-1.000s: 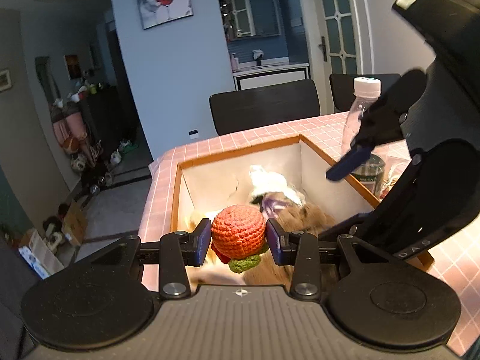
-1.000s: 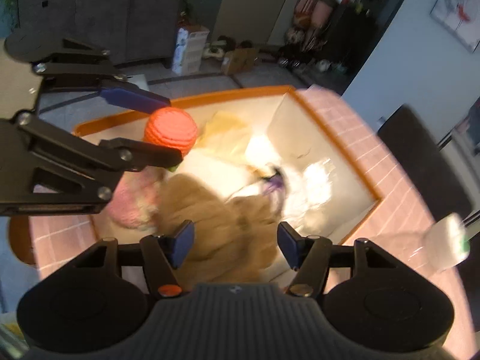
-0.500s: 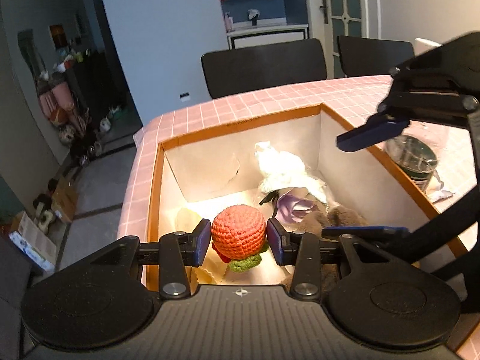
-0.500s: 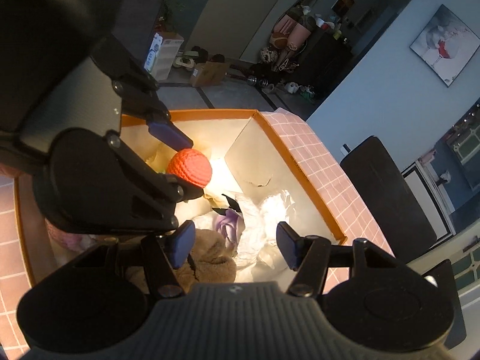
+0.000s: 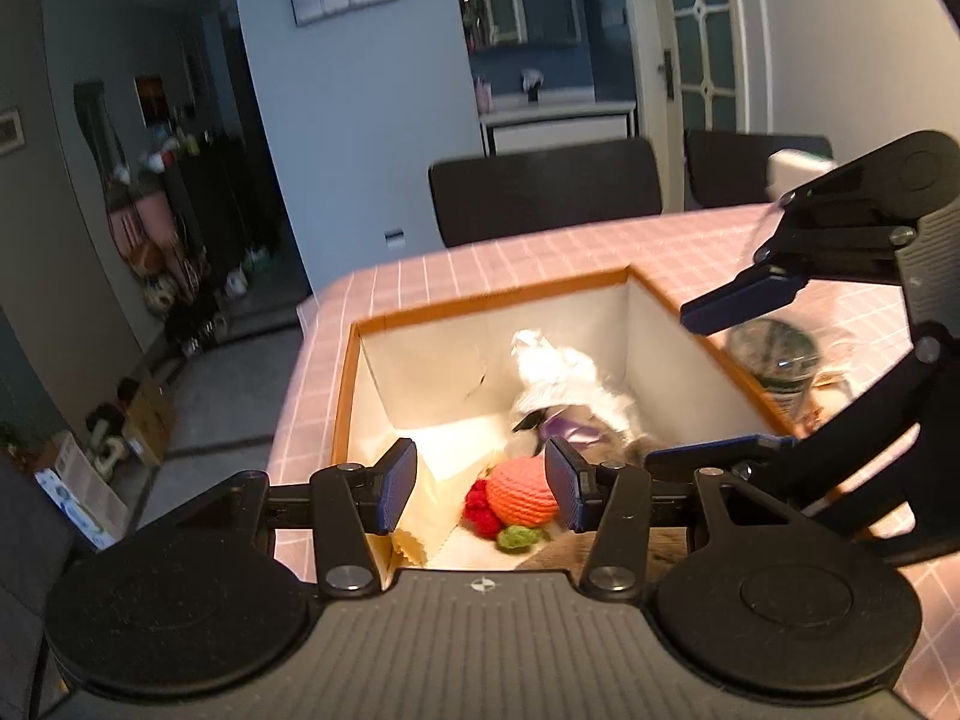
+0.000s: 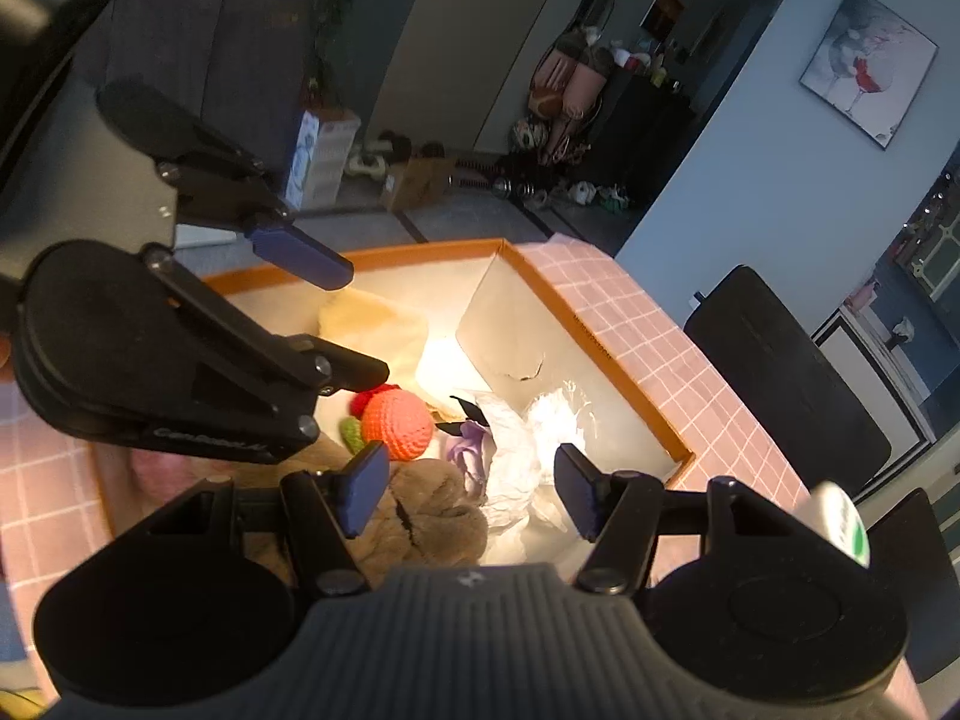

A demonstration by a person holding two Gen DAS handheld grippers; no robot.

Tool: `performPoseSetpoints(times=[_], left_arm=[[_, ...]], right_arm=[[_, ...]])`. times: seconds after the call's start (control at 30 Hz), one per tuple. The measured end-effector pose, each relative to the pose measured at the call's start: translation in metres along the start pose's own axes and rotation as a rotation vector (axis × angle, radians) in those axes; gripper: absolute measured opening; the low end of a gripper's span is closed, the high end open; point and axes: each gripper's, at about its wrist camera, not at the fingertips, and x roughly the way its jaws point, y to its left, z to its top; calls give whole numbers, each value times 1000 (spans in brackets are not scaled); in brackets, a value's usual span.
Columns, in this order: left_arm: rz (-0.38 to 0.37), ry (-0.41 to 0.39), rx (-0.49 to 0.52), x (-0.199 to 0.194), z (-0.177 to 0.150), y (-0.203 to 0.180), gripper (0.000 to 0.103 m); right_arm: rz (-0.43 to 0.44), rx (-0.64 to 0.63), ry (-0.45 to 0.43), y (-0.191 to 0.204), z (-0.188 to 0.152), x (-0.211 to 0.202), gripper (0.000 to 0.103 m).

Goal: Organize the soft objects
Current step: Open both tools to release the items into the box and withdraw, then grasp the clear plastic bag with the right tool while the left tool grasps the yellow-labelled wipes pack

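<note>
An orange-rimmed box stands on the pink checked table. An orange crocheted ball with red and green bits lies loose inside it, beside a brown plush, a white crumpled cloth, a purple piece and a cream cloth. My left gripper is open above the box's near end, the ball below its fingers. My right gripper is open and empty above the plush and white cloth.
A clear bottle with a white cap and a dark jar stand on the table right of the box. Black chairs stand at the far side. The table edge drops to the floor on the left.
My left gripper opened and let go of the orange ball, which dropped into the box. My right gripper lifted slightly and stays open.
</note>
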Motion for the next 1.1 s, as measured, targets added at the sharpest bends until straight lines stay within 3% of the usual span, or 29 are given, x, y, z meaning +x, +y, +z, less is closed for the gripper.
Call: performPoseSetpoints(times=[0.37, 0.5, 0.57, 0.8, 0.97, 1.1], left_arm=[[-99, -174, -1, -62, 4, -49, 55], [-137, -246, -4, -72, 3, -76, 55], [-160, -265, -12, -70, 2, -90, 55], [-333, -218, -44, -40, 4, -139, 55], [-350, -173, -71, 1, 5, -162, 55], [-290, -116, -91, 33, -1, -178, 47]], right_arm=[[59, 208, -120, -31, -50, -86, 62], [9, 317, -146, -50, -83, -111, 62], [-45, 377, -157, -54, -102, -120, 71], [-189, 603, -153, -65, -169, -130, 71], [-252, 750, -135, -77, -210, -114, 71], [-227, 838, -122, -89, -228, -92, 70]])
